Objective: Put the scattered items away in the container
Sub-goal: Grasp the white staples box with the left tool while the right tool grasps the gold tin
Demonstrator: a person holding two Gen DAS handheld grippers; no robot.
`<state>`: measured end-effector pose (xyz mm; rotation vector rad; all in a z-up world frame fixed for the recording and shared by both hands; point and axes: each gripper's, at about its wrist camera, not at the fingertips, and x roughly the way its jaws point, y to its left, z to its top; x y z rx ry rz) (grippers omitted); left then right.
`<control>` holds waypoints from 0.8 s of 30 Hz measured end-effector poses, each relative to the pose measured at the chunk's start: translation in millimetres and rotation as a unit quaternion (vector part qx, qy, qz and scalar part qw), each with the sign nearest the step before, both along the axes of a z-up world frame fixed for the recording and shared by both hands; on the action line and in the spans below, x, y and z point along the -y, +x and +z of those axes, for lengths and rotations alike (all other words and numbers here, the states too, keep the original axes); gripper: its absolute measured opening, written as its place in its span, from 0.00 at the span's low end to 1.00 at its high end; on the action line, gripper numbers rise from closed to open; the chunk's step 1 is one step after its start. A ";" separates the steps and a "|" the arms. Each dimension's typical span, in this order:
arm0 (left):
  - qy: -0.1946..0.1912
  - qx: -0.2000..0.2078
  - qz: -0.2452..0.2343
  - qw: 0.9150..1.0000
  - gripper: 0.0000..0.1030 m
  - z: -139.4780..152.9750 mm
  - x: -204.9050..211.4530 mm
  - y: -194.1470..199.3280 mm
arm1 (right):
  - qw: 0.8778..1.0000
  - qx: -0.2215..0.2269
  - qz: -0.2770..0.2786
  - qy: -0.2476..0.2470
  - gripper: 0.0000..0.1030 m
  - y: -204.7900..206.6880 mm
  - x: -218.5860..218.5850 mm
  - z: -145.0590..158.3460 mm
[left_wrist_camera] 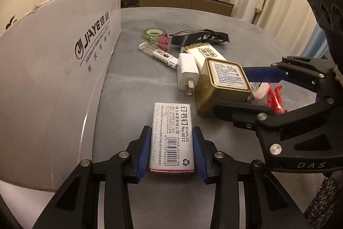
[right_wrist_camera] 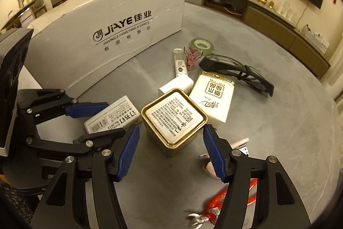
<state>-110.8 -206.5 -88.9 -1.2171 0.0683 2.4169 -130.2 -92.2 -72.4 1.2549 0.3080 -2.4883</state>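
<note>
A grey staples box (left_wrist_camera: pixel 172 134) lies flat on the grey table, and my left gripper (left_wrist_camera: pixel 172 130) is shut on it, blue pads pressed against both long sides. The right wrist view shows the same staples box (right_wrist_camera: pixel 112 117) held in the left gripper (right_wrist_camera: pixel 116 117). A gold square tin (right_wrist_camera: pixel 174 119) stands just right of it. My right gripper (right_wrist_camera: pixel 170 129) is open and straddles the tin, with a gap on each side. The white cardboard box (left_wrist_camera: pixel 53 68) marked JIAYE, the container, stands at the left.
Behind the tin lie a white charger (left_wrist_camera: pixel 186 72), a tissue pack (right_wrist_camera: pixel 212 100), a white tube (left_wrist_camera: pixel 158 55), a pink binder clip (left_wrist_camera: pixel 164 41), green tape (left_wrist_camera: pixel 153 32) and black glasses (right_wrist_camera: pixel 238 74). Red-handled pliers (right_wrist_camera: pixel 225 203) and a pink item (right_wrist_camera: pixel 209 166) lie under my right gripper.
</note>
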 end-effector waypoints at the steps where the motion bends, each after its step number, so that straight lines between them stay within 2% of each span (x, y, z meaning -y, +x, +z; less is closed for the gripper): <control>1: -0.001 0.000 -0.001 1.000 0.39 -0.1 -0.5 -0.1 | 1.000 0.004 -0.003 -0.010 0.63 -2.3 -2.3 -0.7; 3: -0.006 -0.001 -0.004 1.000 0.39 -0.2 -2.6 0.3 | 0.999 0.015 -0.010 -0.031 0.56 -9.9 -7.0 -2.5; 5: -0.007 0.000 -0.008 1.000 0.38 0.1 -3.7 0.1 | 0.998 0.026 -0.022 -0.044 0.37 -12.7 -12.0 -2.6; 7: -0.004 0.002 -0.004 1.000 0.38 1.1 -1.6 -0.6 | 0.998 0.030 -0.035 -0.049 0.25 -11.6 -14.7 -0.9; 9: 0.001 0.002 -0.001 1.000 0.38 3.7 1.1 -0.7 | 0.997 0.035 -0.042 -0.055 0.21 -10.8 -18.2 1.2; 11: 0.008 -0.001 0.001 1.000 0.38 7.5 3.2 0.2 | 0.996 0.031 -0.046 -0.063 0.23 -9.0 -22.4 4.1; 12: 0.008 -0.002 0.001 1.000 0.38 8.3 3.5 1.4 | 0.996 0.027 -0.054 -0.070 0.28 -8.5 -25.7 6.9; 13: 0.007 -0.002 0.003 1.000 0.38 8.4 3.2 1.8 | 0.995 0.024 -0.060 -0.077 0.45 -8.3 -28.3 9.6; 14: 0.005 -0.002 0.003 1.000 0.38 7.8 2.7 1.8 | 0.994 0.020 -0.065 -0.088 0.52 -8.9 -30.6 12.8; 17: 0.001 0.000 0.009 1.000 0.38 6.6 2.2 1.8 | 0.988 0.014 -0.077 -0.133 0.57 -8.6 -27.5 22.2; 19: 0.002 0.000 0.015 1.000 0.38 6.8 2.7 2.3 | 0.987 0.010 -0.080 -0.141 0.58 -10.4 -17.3 22.5; 21: 0.000 0.000 0.018 1.000 0.38 5.7 2.6 1.7 | 0.988 -0.001 -0.089 -0.124 0.60 -14.0 -1.8 18.7; 24: -0.008 0.003 0.020 1.000 0.38 1.0 0.6 0.5 | 0.991 -0.032 -0.117 -0.058 0.61 -20.2 15.2 14.2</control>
